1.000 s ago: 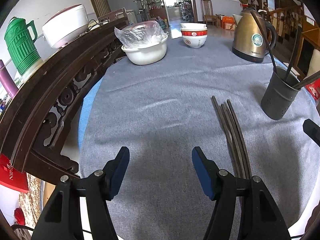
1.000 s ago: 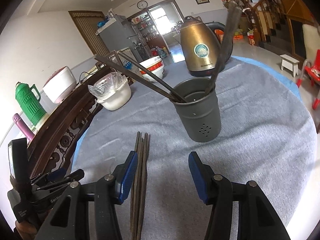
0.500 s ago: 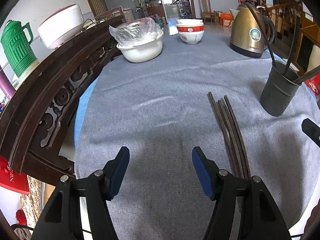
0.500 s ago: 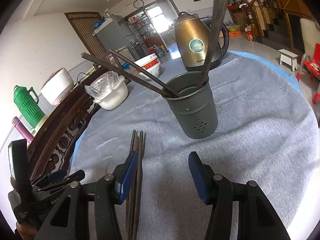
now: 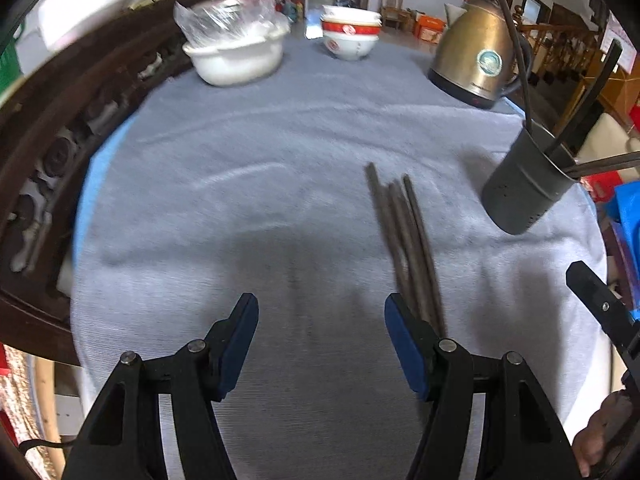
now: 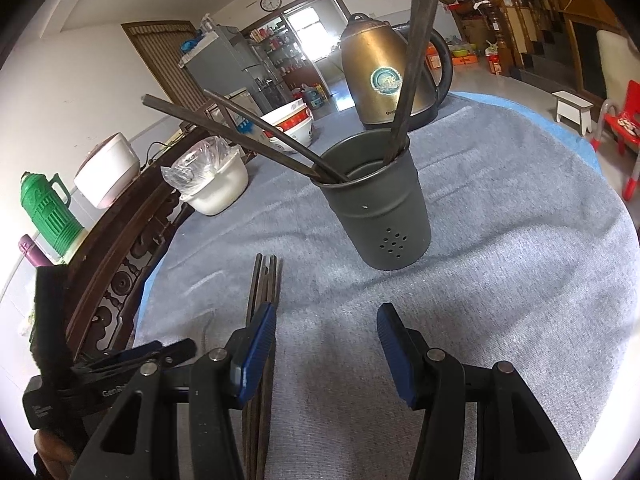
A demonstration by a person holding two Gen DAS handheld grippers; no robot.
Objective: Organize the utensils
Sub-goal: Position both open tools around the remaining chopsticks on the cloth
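Note:
Several dark chopsticks (image 5: 404, 236) lie bundled on the grey tablecloth; they also show in the right wrist view (image 6: 264, 280). A dark grey holder cup (image 6: 380, 216) stands upright with several chopsticks leaning in it; it appears at the right of the left wrist view (image 5: 524, 188). My left gripper (image 5: 320, 340) is open and empty, its right finger beside the near ends of the loose chopsticks. My right gripper (image 6: 326, 348) is open and empty, in front of the cup, its left finger over the chopsticks.
A gold kettle (image 5: 476, 60) stands at the back right. Stacked red and white bowls (image 5: 350, 36) and a white bowl with a plastic bag (image 5: 236, 52) stand at the back. A carved wooden chair back (image 5: 60, 132) borders the table's left edge.
The left gripper has swung to the right and forward, so the loose chopsticks now lie nearer its right finger. The right gripper has moved closer to the cup. Both stay open.

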